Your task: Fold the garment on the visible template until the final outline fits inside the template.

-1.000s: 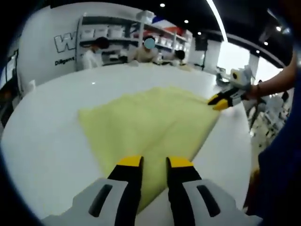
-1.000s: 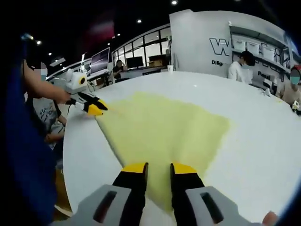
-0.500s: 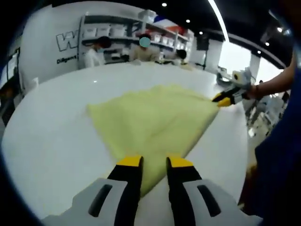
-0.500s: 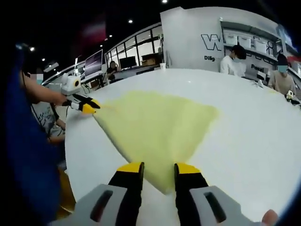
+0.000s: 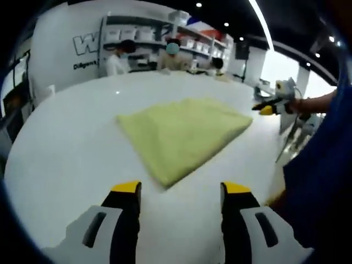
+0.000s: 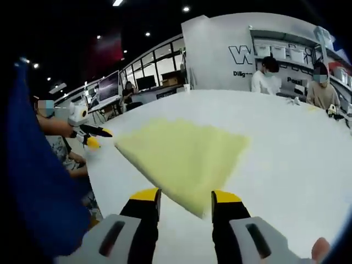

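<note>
The left gripper (image 5: 181, 190) is hovering with jaws spread above the white table (image 5: 66, 137), near the folded yellow garment (image 5: 184, 132); the right gripper (image 5: 268, 108) is hanging beyond its far corner.

Each gripper, the left gripper (image 5: 181, 190) and the right gripper (image 6: 186, 197), has grey bodies with dark slots, black jaws, yellow tips. Blue clothing (image 6: 38, 181) on the person.

The garment (image 5: 184, 133) is a soft, pale yellow cloth. It lies flat on the white table (image 5: 66, 143), folded into a neat shape with four sides. One pointed corner faces the near edge. In the right gripper view the garment (image 6: 184, 157) looks smooth.
</note>
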`<state>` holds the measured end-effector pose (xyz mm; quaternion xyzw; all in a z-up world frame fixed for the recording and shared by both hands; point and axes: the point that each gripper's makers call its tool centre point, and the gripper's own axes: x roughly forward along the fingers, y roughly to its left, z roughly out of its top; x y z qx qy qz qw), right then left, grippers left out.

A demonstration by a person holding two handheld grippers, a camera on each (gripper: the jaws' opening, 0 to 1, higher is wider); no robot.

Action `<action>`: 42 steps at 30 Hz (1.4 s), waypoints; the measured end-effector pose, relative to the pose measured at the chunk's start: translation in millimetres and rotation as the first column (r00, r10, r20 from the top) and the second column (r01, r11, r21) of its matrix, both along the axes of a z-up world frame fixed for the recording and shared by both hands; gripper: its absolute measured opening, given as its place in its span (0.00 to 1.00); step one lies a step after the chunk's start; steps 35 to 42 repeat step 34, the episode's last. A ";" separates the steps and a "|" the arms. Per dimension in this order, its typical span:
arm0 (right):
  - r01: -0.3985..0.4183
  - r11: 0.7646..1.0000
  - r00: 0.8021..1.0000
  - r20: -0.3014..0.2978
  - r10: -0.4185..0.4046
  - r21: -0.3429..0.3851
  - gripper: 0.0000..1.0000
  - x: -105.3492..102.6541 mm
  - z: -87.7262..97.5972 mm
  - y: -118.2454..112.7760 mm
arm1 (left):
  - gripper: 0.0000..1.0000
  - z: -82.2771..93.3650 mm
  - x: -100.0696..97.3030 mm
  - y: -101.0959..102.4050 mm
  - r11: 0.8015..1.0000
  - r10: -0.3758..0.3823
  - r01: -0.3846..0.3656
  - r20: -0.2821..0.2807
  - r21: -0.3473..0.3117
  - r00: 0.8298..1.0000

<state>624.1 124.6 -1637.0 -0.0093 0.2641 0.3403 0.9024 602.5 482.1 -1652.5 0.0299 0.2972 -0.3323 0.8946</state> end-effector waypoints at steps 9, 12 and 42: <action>0.071 0.995 0.995 0.065 -0.075 0.065 0.86 -10.7 24.0 -1.2 | 0.92 41.6 8.2 5.2 0.981 0.157 -0.145 0.090 -0.131 0.983; 0.117 0.989 0.990 0.072 -0.123 0.093 0.99 -5.2 28.3 -1.4 | 0.99 45.6 10.8 6.1 0.969 0.195 -0.183 0.060 -0.164 0.979; 0.200 0.965 0.968 0.119 -0.221 0.171 0.99 5.8 57.5 -25.1 | 0.99 84.9 13.6 4.7 0.952 0.260 -0.229 0.139 -0.205 0.956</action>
